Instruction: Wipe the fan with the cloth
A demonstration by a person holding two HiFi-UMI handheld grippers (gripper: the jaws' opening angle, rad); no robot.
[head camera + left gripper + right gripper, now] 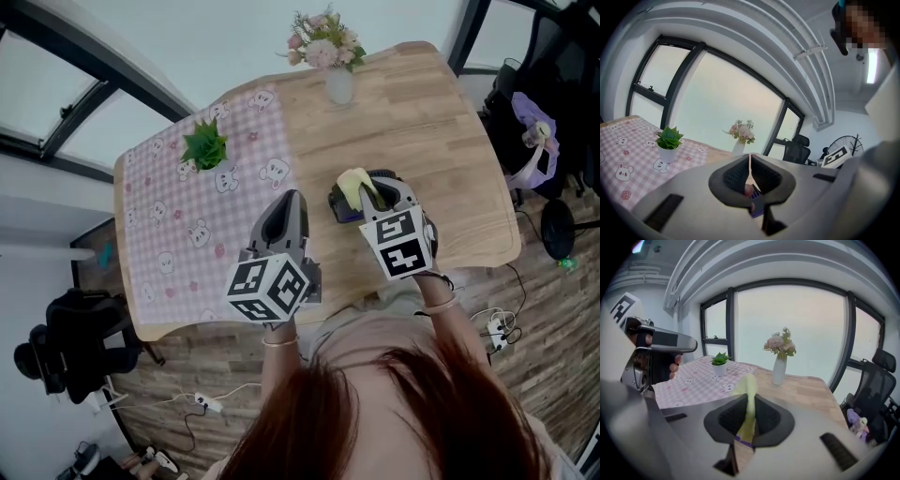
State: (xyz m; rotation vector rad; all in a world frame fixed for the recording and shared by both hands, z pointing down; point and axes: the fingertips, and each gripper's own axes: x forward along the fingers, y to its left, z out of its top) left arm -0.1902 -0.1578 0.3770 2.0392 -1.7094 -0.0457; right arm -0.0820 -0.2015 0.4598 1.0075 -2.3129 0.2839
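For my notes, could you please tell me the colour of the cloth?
The cloth is pale yellow-green, clearest in the right gripper view.

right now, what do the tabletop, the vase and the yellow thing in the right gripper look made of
Tabletop: pale wood, matte, plank seams and grain. Vase: white, smooth, probably ceramic. Yellow cloth: soft fabric, limp and folded between the jaws.

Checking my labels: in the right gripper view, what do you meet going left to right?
left gripper → potted plant → yellow cloth → flower vase → office chair
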